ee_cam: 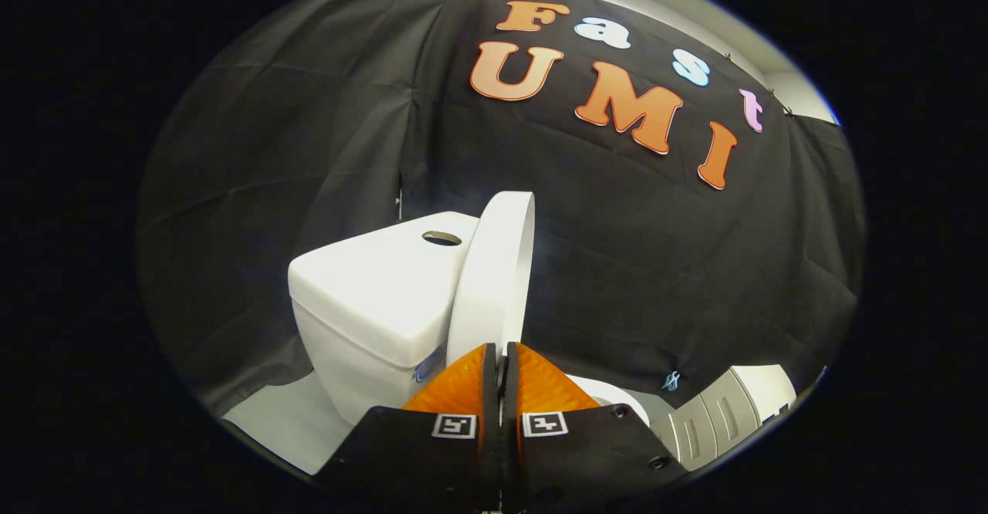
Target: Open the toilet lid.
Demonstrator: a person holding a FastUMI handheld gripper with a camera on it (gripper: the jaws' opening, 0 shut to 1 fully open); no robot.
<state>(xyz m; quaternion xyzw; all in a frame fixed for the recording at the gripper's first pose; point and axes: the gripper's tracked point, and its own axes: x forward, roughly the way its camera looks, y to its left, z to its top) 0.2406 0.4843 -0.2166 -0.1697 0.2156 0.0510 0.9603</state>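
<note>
The toilet lid [494,267] stands raised nearly upright, seen edge-on, its back close to the white cistern [370,298] with the round flush button [441,238] on top. The gripper [502,360] sits at the lid's lower edge, and its jaws are drawn close together with the thin rim of the lid apparently between them (whether both press on it cannot be told for sure). Holding the rim this way would let the person swing the lid back on its hinge. A curve of the toilet seat [617,394] shows just beyond the fingers. The task looks almost done; the lid likely needs only to rest against the cistern.
</note>
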